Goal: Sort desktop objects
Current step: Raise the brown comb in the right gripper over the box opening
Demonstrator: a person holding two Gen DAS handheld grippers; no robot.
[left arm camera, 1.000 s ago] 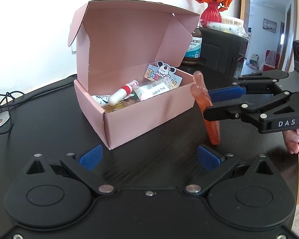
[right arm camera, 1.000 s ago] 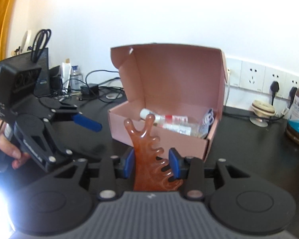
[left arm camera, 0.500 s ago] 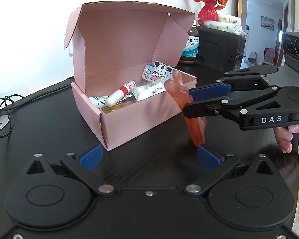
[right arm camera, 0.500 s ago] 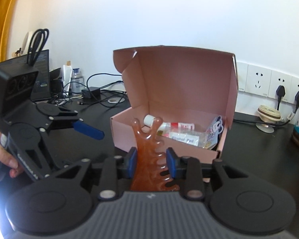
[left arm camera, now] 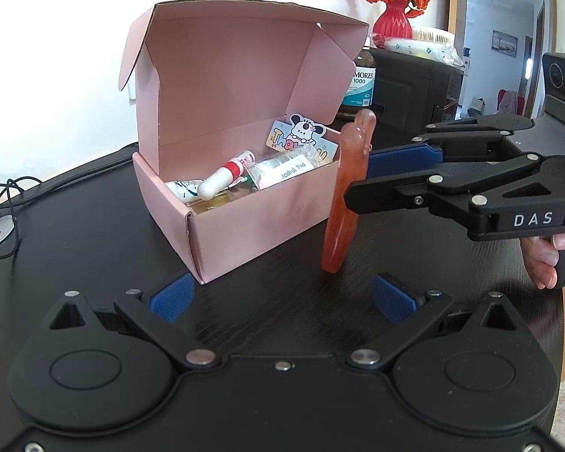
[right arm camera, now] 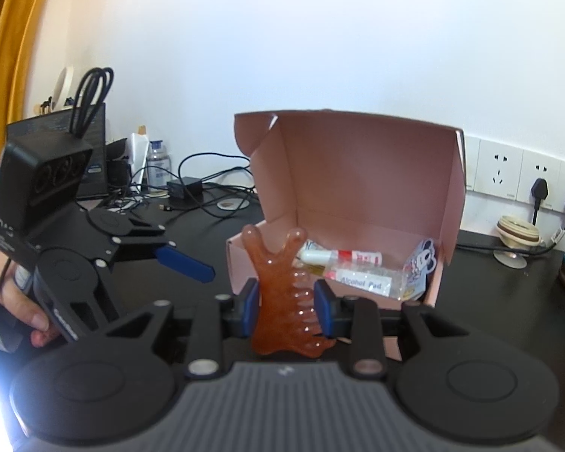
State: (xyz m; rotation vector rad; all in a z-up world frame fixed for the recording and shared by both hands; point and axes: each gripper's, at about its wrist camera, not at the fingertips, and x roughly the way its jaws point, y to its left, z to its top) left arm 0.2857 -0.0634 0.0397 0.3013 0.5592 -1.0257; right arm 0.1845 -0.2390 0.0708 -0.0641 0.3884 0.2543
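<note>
A pink cardboard box (left arm camera: pixel 245 222) stands open on the black table, lid up. Inside lie a white tube with a red band (left arm camera: pixel 226 177), an alcohol pad packet (left arm camera: pixel 286 169) and a cartoon dog sticker (left arm camera: pixel 301 135). My right gripper (right arm camera: pixel 287 307) is shut on an amber comb-shaped tool (right arm camera: pixel 282 301), held upright, forked end up. In the left wrist view the comb (left arm camera: pixel 348 188) hangs just off the box's right front wall, clear of the table. My left gripper (left arm camera: pixel 282 295) is open and holds nothing, low in front of the box.
A supplement bottle (left arm camera: pixel 359 83) and a red vase of orange flowers (left arm camera: pixel 393 19) stand behind the box. Cables (right arm camera: pixel 207 188) and a black device lie at the back left. Wall sockets (right arm camera: pixel 508 173) and a small round holder (right arm camera: pixel 516 231) are to the right.
My right gripper has carried the comb closer to the box, leftward in the left wrist view, and its pads have drawn in tighter on it. The left gripper has stayed put.
</note>
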